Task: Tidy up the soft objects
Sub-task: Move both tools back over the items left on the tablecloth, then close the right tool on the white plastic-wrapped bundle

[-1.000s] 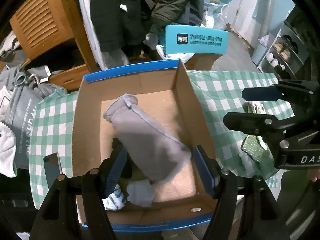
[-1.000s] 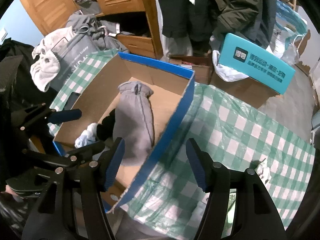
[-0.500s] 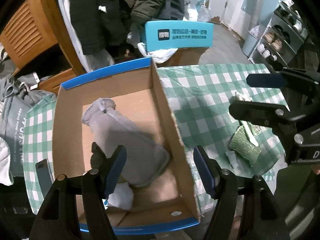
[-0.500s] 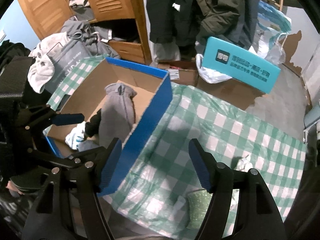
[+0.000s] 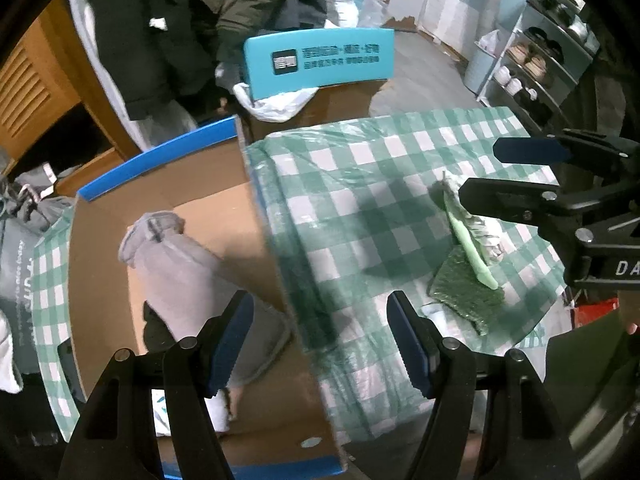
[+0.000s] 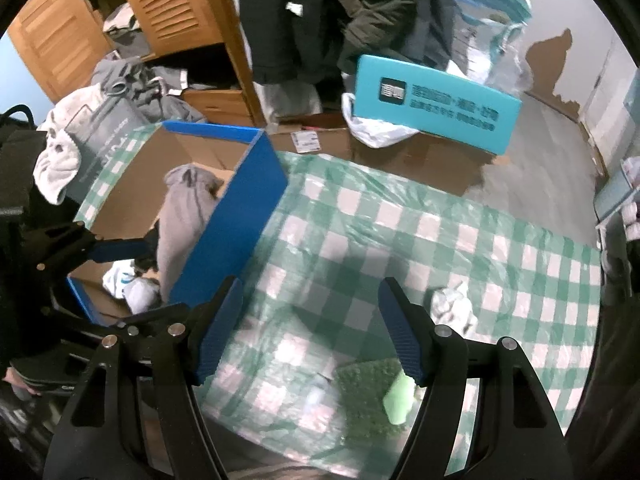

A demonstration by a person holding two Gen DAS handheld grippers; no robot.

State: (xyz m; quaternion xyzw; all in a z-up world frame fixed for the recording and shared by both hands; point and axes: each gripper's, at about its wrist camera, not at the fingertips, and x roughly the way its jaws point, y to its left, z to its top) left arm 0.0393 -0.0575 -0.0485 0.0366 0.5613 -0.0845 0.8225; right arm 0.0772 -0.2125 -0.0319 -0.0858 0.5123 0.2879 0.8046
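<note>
Left wrist view: showed the left gripper [image 5: 320,312] with jaws apart and clamped on nothing, hanging over the right wall of the cardboard box [image 5: 276,240] at lower left of the frame. Found a grey fabric piece [image 5: 180,264] already lying inside the box, with smaller white and dark items beside it near the bottom edge. Spotted what was left out on the green checked tablecloth [image 5: 360,184] at lower right: a textured green pad [image 5: 464,296], a pale green strip [image 5: 472,252] lying across it, and a crumpled whitish cloth [image 5: 480,232] touching both. Caught the right gripper [image 5: 480,172] near that pile, its jaws just having opened and holding nothing. Judged the step in hand as reaching for the next soft item. Judged best done by straddling one piece only, probably the pad at a free edge, pinching fabric and not the glossy table cover, then lifting clear of the box wall before release. Read only "DA" on the right gripper's body at the right edge. Noted white characters and a dark square logo on the teal carton [image 5: 320,56] at upper centre, too small to read.
</note>
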